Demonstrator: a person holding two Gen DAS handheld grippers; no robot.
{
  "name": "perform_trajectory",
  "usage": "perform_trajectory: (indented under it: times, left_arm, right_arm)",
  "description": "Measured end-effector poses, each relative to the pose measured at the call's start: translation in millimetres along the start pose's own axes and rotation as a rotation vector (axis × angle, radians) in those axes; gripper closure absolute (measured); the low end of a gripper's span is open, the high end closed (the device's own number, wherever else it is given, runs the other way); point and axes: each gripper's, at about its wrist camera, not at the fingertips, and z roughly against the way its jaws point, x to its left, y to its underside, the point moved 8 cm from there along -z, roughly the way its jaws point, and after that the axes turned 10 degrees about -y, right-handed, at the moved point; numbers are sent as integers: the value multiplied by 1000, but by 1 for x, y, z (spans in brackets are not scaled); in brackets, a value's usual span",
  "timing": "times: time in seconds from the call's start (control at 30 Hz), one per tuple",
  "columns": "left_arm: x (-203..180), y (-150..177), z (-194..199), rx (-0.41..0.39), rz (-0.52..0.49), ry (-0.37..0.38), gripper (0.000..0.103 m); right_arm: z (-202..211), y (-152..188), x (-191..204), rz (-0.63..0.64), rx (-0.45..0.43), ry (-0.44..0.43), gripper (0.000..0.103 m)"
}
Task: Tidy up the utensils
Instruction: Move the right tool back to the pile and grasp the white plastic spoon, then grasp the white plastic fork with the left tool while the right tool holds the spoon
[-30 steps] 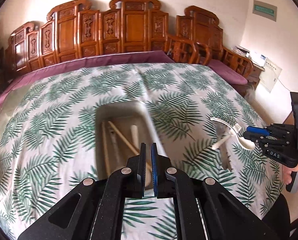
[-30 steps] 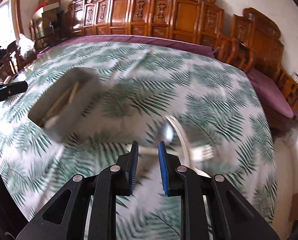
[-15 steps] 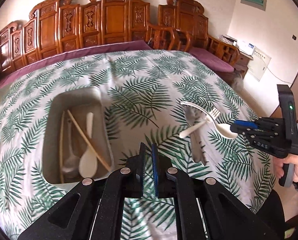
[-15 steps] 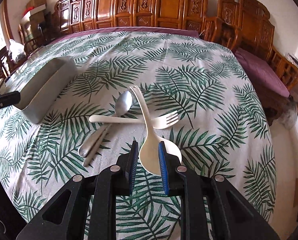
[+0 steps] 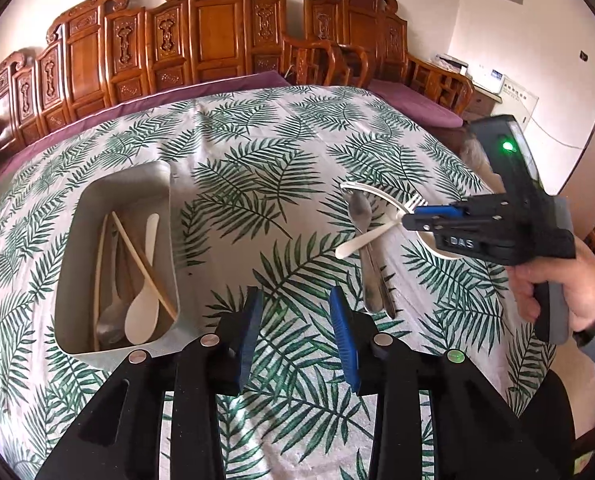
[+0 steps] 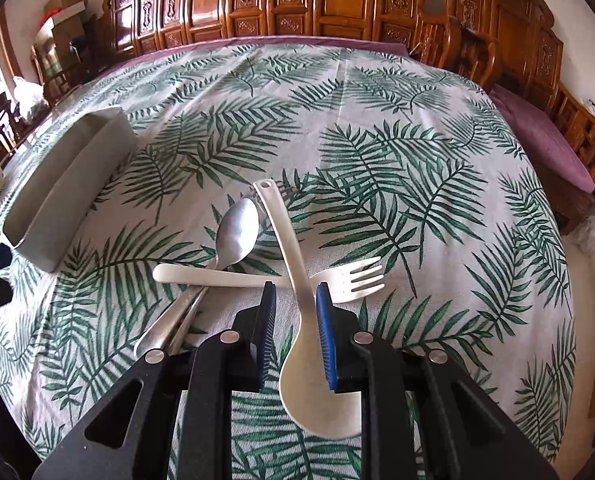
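A white plastic spoon (image 6: 303, 344) lies on the table (image 6: 417, 152), which is covered by a cloth with green palm leaves. Its wide oval bowl is near the camera and its thin handle points away, toward the far edge of the table, a little tilted to the left. Under its handle lies a white plastic fork (image 6: 257, 278), crosswise, with the prongs to the right. A metal spoon (image 6: 233, 236) lies beside them on the left, its bowl far and its handle running down-left; a second metal handle seems to lie under it.

The right gripper (image 6: 296, 316) has its blue pads on both sides of the neck of the white spoon; a narrow gap shows on the left side, so the pads are not pinching it. On its side the letters "DAS" (image 5: 461, 243) can be read.

The left gripper (image 5: 295, 320) is opening above the bare cloth, with nothing between its pads.

A grey tray (image 5: 165, 200) stands on the left and holds wooden chopsticks (image 5: 143, 256), a white spoon and a metal spoon, all lengthwise.
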Motion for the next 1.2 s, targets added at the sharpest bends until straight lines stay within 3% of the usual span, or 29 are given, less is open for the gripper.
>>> perform_trajectory:
  times: [0.2,0.37,0.47,0.7,1.2]
  left_arm:
    - [-7,2,-3,7,-7,8,70]
    - [-11,4,-5,13,-14,11,70]
    - [-12,5,-7,19,-19,8,70]
    - [-22,3,-14,28,-38,7,70]
    - [-75,-24,-53,46,-152,27,70]
  right_arm:
    - [-14,6,-7,5,39,52,80]
    - [-14,6,-11,-9,26,48,81]
    - [-13,6,-12,-2,28,68,88]
    - [11,18,-15,-24,-4,32,97]
    - [51,31,-45,-119,-80,-28,99]
